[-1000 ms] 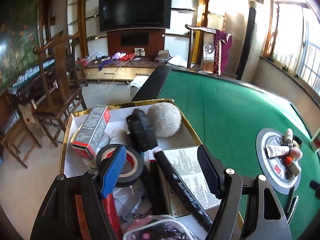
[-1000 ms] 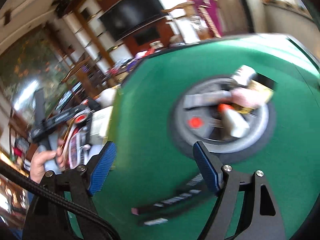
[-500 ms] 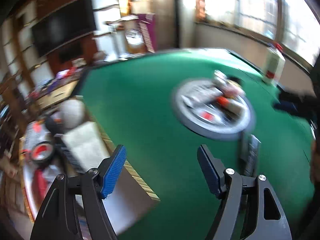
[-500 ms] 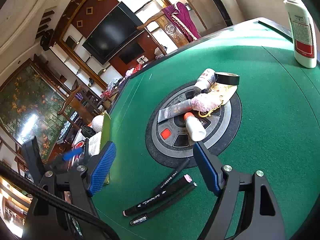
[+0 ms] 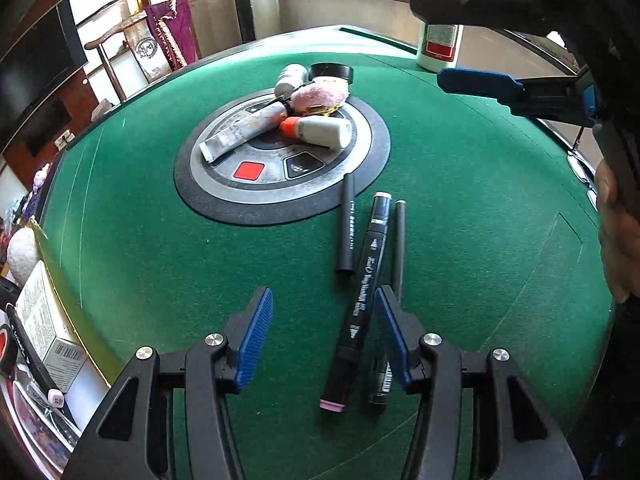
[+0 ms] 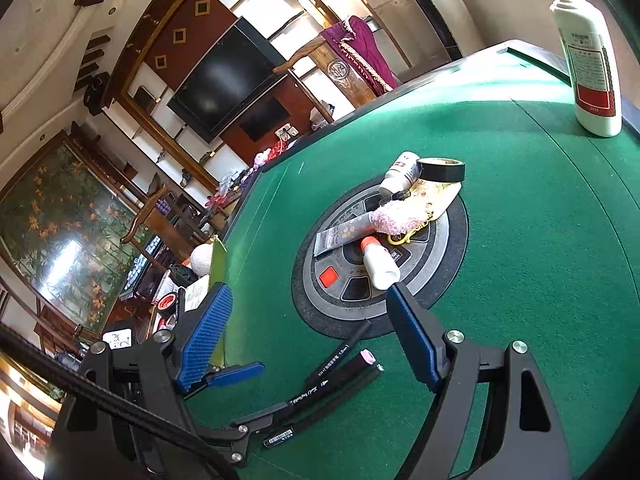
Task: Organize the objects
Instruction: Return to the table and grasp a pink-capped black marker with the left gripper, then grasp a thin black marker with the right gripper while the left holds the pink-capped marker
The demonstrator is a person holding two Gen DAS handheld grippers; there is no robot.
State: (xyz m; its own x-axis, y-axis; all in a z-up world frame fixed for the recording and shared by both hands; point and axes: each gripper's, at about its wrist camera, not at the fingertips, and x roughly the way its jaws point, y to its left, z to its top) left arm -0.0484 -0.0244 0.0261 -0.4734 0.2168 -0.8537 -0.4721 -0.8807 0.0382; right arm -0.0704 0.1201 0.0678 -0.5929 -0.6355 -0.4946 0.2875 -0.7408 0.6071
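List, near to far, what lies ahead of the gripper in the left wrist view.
Black marker with a pink end → round grey control panel → fluffy pink ball → white bottle with a red label.

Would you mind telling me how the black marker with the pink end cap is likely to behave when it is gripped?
The marker looks rigid, so it should lift straight. Its smooth barrel may slip or roll on the felt. Two pens lie close beside it and could get nudged.
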